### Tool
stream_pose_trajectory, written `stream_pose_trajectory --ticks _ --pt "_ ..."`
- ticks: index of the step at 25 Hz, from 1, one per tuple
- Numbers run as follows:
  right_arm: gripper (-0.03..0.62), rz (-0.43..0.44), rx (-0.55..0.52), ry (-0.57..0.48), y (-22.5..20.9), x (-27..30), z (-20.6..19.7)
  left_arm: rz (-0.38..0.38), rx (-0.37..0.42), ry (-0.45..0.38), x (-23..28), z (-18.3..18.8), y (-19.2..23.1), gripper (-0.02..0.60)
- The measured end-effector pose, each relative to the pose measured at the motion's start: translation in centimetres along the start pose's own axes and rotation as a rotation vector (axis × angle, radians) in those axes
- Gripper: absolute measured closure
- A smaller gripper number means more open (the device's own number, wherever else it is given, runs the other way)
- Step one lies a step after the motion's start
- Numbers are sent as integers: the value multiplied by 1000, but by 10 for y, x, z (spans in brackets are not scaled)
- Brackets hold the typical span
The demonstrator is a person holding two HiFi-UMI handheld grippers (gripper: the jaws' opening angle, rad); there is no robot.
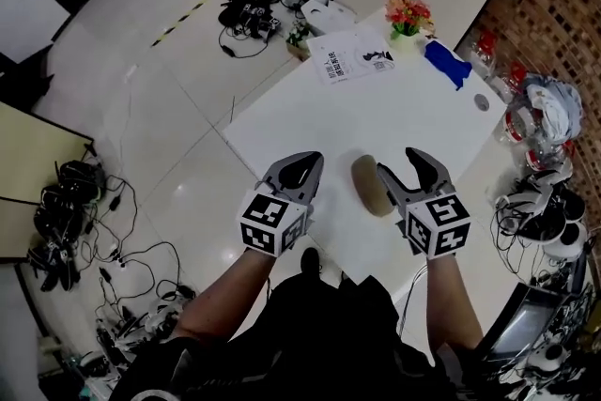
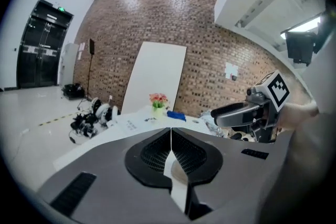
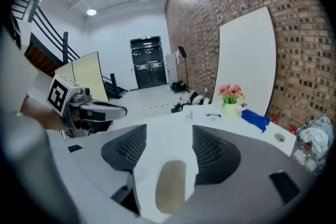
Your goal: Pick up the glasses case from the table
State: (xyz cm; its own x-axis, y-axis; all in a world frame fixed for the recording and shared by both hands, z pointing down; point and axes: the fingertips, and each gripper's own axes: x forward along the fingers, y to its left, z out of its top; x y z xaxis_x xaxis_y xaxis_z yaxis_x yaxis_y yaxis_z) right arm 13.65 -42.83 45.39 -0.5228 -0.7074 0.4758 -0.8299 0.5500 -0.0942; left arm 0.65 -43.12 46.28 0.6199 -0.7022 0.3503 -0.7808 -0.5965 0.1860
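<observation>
Fingers of the right gripper stand wide apart over a white table, nothing yet between their pads; framed in the gap, lower down, lies the tan glasses case, flat on the tabletop near the person's edge and apparently untouched; seen from the head view, the case sits just beside that gripper's inner jaw, between the two tools. The left gripper hovers alongside with its jaws pressed together and empty, taking no evident part. Farther back on the table stand a pot of flowers, a blue cloth and printed sheets, all well apart from the case. By the look of it, the job is at the lining-up stage, the grasp not yet made; the next move would call for lowering the open right gripper until its jaws straddle the case across its narrow width, then closing firmly before any lift; the rounded shell may slip if caught too near one end.
</observation>
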Motion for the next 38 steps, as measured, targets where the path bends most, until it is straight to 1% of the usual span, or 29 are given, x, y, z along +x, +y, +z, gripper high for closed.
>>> stream_pose_trajectory --ticks 2,4,5,7,9,13,16,20,27,30,32,35,38 --pt "322 14 21 89 -5 23 -40 19 -55 66 17 -35 4 578" --pt "242 31 41 180 -7 44 -85 53 -105 122 30 -69 10 578" --pt "229 42 50 224 -6 52 -106 67 -122 148 34 -85 12 577" --pt "227 60 59 289 -2 66 -141 81 -133 195 44 -114 15 566" --pt "226 67 50 321 1 75 -163 73 -133 229 52 -135 14 566" --pt "226 71 1 356 9 88 -185 45 -114 264 62 -159 5 565" --pt "226 56 6 382 5 91 -198 40 -126 286 68 -173 0 560" --pt "227 42 5 422 4 97 -216 38 -111 306 71 -185 -1 558" --pt "227 25 17 399 2 99 -222 21 -126 314 70 -191 -7 558" --pt "227 21 31 400 -1 99 -223 16 -136 301 67 -189 -7 558" --pt "229 29 57 390 -2 99 -219 16 -130 296 65 -184 -6 558" --pt "229 24 92 337 -8 90 -198 13 -92 306 60 -168 -3 558" --pt "229 2 90 267 -14 71 -158 -6 -92 228 50 -127 -3 558"
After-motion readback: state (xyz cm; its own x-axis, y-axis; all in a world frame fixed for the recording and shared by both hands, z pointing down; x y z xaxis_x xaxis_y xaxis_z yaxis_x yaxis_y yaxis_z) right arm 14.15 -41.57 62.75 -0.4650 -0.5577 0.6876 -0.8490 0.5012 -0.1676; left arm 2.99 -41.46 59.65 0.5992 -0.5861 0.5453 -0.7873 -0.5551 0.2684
